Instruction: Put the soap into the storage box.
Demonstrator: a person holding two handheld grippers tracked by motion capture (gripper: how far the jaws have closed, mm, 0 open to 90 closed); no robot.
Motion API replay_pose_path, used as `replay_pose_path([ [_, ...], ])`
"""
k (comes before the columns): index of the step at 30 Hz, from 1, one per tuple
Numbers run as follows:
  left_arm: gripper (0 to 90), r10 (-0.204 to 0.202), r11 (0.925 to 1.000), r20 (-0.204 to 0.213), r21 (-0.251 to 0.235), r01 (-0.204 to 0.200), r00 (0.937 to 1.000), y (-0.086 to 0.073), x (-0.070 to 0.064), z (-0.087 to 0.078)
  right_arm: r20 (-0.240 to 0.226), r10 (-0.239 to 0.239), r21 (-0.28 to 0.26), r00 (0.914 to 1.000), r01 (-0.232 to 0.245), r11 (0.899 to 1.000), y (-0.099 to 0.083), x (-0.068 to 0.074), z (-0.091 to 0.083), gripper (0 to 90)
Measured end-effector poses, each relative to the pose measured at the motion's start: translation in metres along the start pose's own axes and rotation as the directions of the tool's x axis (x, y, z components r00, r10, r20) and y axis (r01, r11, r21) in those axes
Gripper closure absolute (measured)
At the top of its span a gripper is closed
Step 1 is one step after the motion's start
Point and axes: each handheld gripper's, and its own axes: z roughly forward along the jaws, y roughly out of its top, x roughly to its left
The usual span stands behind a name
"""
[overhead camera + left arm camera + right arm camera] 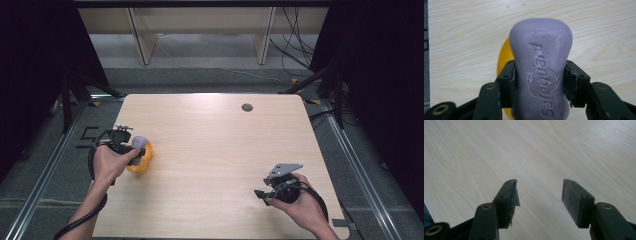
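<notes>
Over by the left edge of the tabletop, the left gripper has a purple soap bar pinched between its two black jaws, one pad pressed against each long side of the bar. In the left gripper view the soap runs lengthwise away from the camera, stamped lettering facing up, its surface scuffed with pale marks. Right under it sits a yellow dish: from the high view it lies on the wood near the left edge, about halfway along it, and its yellow rim peeks out to the left of the soap in the left gripper view. Whether the soap touches the dish can't be told from here. The person's left hand wraps the gripper's handle, cable looping back toward the near edge.

Moving across the bare middle of the tabletop, a small round grommet sits up by the far edge.

Down toward the near right corner, the right gripper hovers with jaws spread wide apart, nothing between them but wood grain. The left pad looks frayed.
</notes>
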Motion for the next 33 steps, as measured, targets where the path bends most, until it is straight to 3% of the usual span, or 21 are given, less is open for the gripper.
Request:
replay_pose_path([
  [8, 49.0, 0.024, 0.9983, 0.004, 0.052, -0.025, 0.9997, 0.003, 0.004, 0.007, 0.001, -0.001, 0.001, 1.0, 0.001, 1.0, 0.0, 0.0, 0.001, 46.0],
  [12, 49.0, 0.043, 0.9979, 0.011, 0.047, -0.043, 0.999, 0.002, 0.005, 0.013, -0.01, 0.008, 0.018, 0.9999, -0.008, 1.0, 0.0, 0.001, 0.0, 46.0],
  [15, 49.0, 0.034, 0.9972, -0.003, 0.067, -0.034, 0.9994, 0.003, 0.005, 0.015, -0.008, -0.002, 0.018, 1.0, 0.002, 1.0, 0.0, 0.0, 0.0, 45.9],
  [16, 49.0, 0.036, 0.9965, -0.008, 0.075, -0.035, 0.9993, 0.004, 0.006, 0.016, -0.014, 0.022, 0.023, 0.9996, -0.022, 0.999, 0.0, 0.002, -0.001, 45.9],
  [17, 49.0, 0.036, 0.9974, -0.015, 0.063, -0.035, 0.9992, 0.003, 0.007, 0.017, -0.007, -0.003, 0.018, 1.0, 0.003, 1.0, 0.0, 0.0, 0.0, 45.9],
  [33, 48.6, 0.03, 0.9935, 0.004, 0.109, -0.03, 0.9995, 0.001, 0.008, 0.03, -0.008, -0.004, 0.021, 1.0, 0.004, 1.0, 0.0, 0.0, 0.0, 45.5],
])
